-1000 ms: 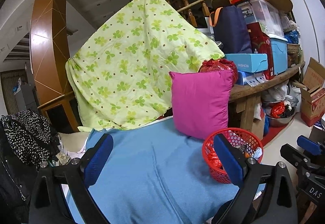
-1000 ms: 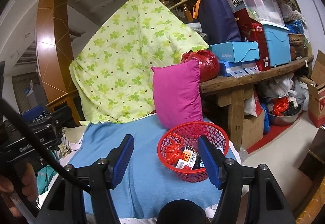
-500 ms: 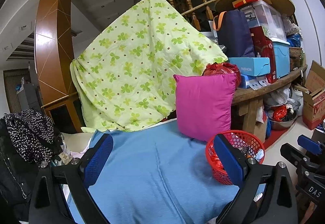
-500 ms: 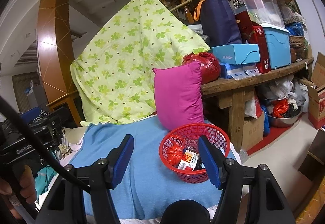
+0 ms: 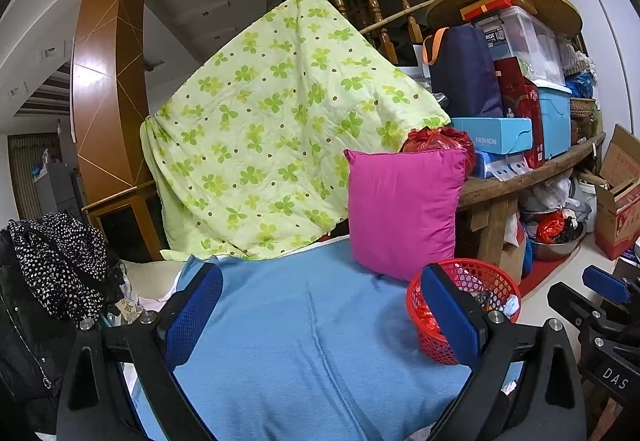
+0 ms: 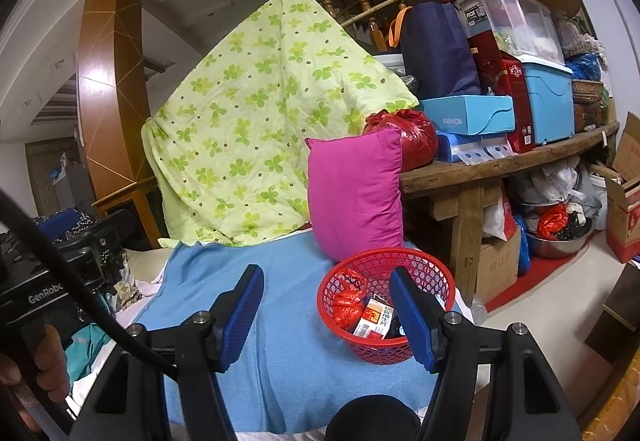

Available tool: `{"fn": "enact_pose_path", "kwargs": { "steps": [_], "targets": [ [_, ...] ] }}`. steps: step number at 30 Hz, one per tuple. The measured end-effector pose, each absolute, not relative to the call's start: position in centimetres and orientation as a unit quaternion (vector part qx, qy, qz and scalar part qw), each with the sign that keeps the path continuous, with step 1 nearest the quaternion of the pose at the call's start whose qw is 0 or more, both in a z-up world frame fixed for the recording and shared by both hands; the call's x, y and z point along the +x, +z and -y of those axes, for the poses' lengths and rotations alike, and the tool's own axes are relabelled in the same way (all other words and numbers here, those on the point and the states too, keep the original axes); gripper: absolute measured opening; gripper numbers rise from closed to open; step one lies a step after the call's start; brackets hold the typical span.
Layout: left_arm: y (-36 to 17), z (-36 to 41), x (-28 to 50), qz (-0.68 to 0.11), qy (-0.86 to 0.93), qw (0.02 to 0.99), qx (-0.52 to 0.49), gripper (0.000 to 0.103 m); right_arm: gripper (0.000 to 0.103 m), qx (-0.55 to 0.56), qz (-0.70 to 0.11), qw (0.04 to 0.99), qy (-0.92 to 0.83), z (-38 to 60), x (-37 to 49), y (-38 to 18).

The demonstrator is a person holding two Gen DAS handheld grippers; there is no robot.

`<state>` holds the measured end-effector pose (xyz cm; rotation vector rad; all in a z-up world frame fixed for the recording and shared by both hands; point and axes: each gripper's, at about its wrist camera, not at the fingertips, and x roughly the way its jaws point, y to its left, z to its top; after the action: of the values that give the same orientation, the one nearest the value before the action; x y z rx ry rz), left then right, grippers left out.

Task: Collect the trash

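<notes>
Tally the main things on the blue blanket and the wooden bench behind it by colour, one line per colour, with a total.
Red: 3 – red mesh basket, red tied bag, dark red box
Pink: 1 – pink pillow
Light blue: 2 – light blue shoebox, light blue storage bin
Navy: 1 – navy bag
Total: 7

Red plastic mesh basket point(image 6: 384, 325) on matt blue cloth blanket point(image 6: 288, 329); glossy wooden pillar point(image 6: 108, 81).

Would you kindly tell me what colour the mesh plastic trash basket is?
Red mesh plastic trash basket; clearest in the right wrist view.
</notes>
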<state>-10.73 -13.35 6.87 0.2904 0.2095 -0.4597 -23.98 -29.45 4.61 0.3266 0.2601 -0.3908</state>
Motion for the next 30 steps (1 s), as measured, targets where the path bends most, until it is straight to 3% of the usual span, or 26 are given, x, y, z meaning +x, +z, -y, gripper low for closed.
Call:
{"fn": "enact_pose_path", "kwargs": {
  "steps": [30],
  "targets": [
    [5.4, 15.0, -10.4, -0.127, -0.234, 0.950, 0.163, 0.099, 0.069, 0.165, -0.135, 0.956, -0.199, 30.0, -23.7, 3.7]
  ]
}}
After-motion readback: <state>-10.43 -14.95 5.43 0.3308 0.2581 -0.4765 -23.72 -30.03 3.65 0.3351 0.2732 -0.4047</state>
